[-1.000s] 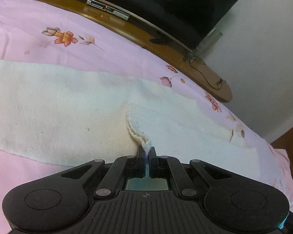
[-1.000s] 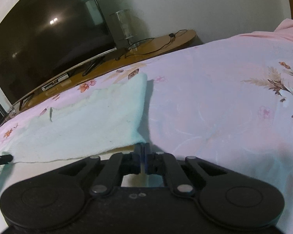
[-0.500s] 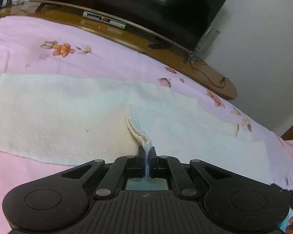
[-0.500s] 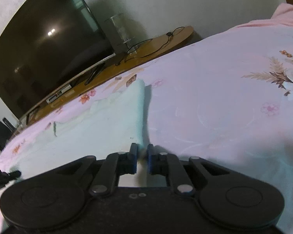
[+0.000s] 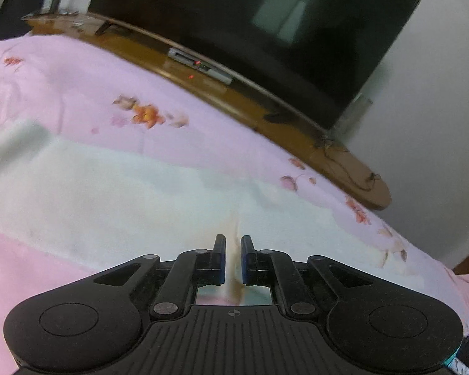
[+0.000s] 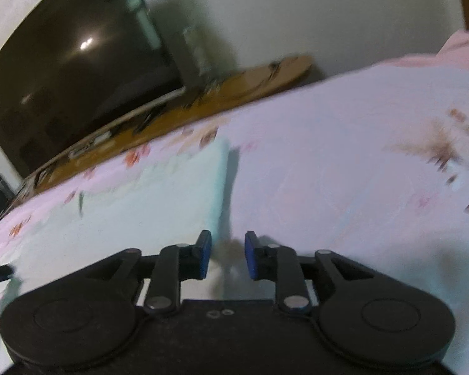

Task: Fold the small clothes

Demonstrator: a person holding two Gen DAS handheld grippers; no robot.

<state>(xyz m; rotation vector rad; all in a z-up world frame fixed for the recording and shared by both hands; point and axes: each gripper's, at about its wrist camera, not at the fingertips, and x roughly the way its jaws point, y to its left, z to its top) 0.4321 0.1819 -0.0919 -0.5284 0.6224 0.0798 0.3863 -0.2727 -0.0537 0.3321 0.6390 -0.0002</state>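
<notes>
**Both grippers parted over the white cloth on the pink bed**

The white cloth [image 5: 115, 193] lies flat on the pink floral bedsheet [image 5: 78, 75]. In the left wrist view its long axis runs across, from far to the left of the fingers to the right of them, and it fills the area directly ahead of the fingertips. A small ridge or fold edge in the cloth points straight away from the gap between the fingers; the picture is blurred, so I cannot tell which of the two it is.

The left gripper [image 5: 233, 242] has its fingers a little apart, with a narrow gap, and nothing is held between them. The cloth shows just beyond the tips.

In the right wrist view the cloth [image 6: 134, 200] stretches ahead and to the left of the fingers. Its right end edge runs away from the left finger. The right gripper [image 6: 225, 240] stands wider open than the left one and grips nothing. To the right of its fingers is only bedsheet [image 6: 344, 162].

Behind the bed stand a wooden TV bench [image 5: 244, 106] and a dark television [image 5: 234, 22].
</notes>
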